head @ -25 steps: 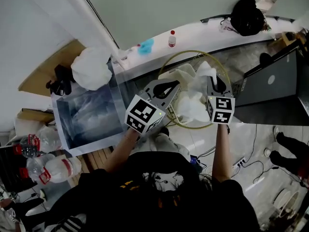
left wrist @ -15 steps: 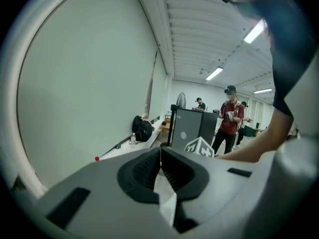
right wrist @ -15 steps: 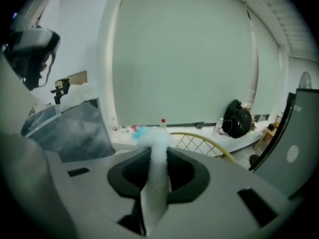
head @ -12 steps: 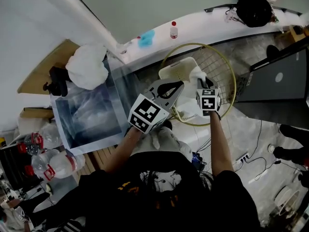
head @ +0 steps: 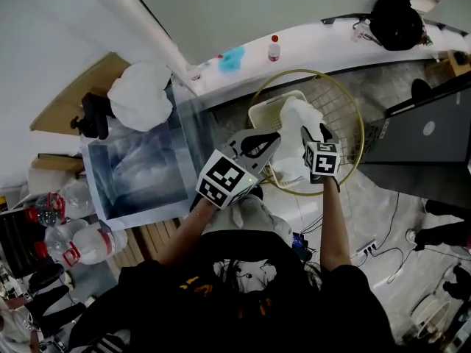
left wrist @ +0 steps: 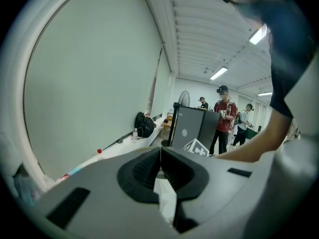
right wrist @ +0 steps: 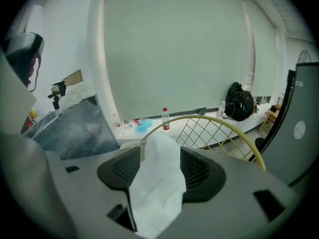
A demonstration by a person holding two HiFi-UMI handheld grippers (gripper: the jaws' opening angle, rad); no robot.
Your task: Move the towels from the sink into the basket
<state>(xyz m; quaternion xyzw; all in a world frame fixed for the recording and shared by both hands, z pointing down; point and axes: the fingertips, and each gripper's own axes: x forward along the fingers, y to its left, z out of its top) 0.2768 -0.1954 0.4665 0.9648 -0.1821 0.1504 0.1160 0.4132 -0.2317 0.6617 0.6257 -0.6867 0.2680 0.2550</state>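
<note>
Left gripper (left wrist: 160,149) shut, towel (head: 297,127) in basket (head: 355,120)

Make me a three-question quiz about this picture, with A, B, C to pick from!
1. Where is the right gripper? A over the basket B over the sink C beside the bottle
2. What colour is the basket's rim? A red B yellow C blue
3. How are the left gripper jaws? A wide apart B gripping a bottle C together
Answers: 1 A: it hangs over the basket; its jaws have just been opening, the white towel between them. 2 B: the rim is yellow. 3 C: the tips meet in the left gripper view.
</note>
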